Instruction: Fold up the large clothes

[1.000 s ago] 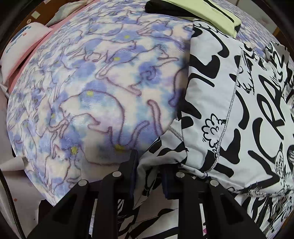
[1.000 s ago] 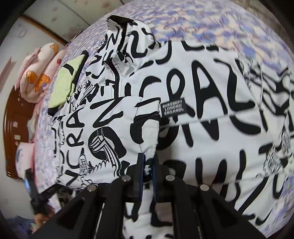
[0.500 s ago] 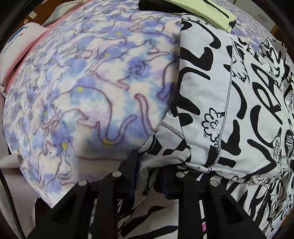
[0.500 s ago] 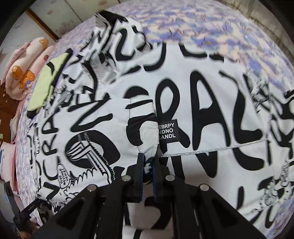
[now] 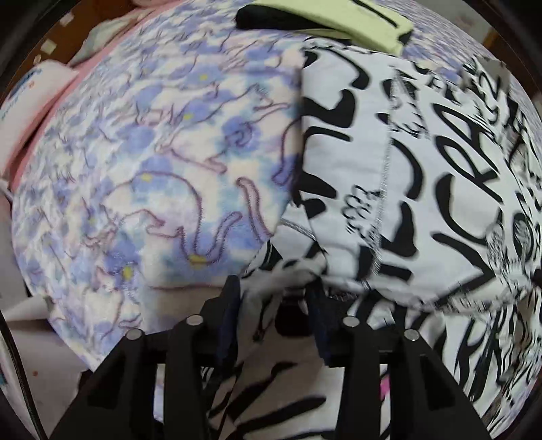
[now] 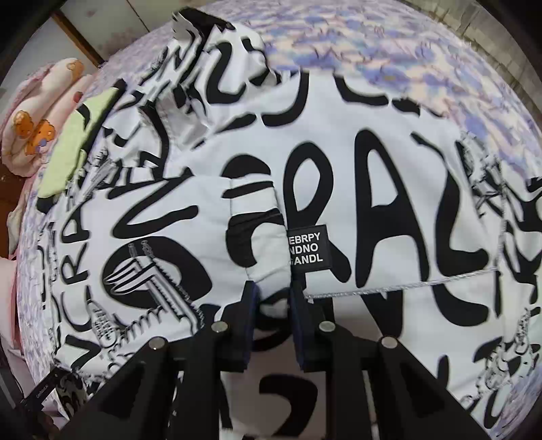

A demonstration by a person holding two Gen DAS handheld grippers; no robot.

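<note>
A large white garment with black lettering [image 5: 423,169] lies spread on the bed, its left edge folded over. My left gripper [image 5: 274,298] points down at the near corner; its jaws are opening, and a loose bunch of the cloth still sits between them. In the right wrist view the same garment [image 6: 372,203] fills the frame, with a sleeve folded across it beside a black label [image 6: 307,248]. My right gripper [image 6: 273,301] stands at the sleeve's end. Its jaws are opening too, with the cuff's tip in the gap.
A fleece blanket with a blue cat print [image 5: 152,152] covers the bed. A folded yellow-green and black garment [image 5: 355,20] lies at the far end. Pink pillows [image 6: 40,125] sit by the headboard. The bed's near edge drops off at lower left [image 5: 67,338].
Both grippers were shut on the garment and now stand apart, the left one much wider. The left gripper shifted sideways along the edge; the right one sank closer to the sleeve.
</note>
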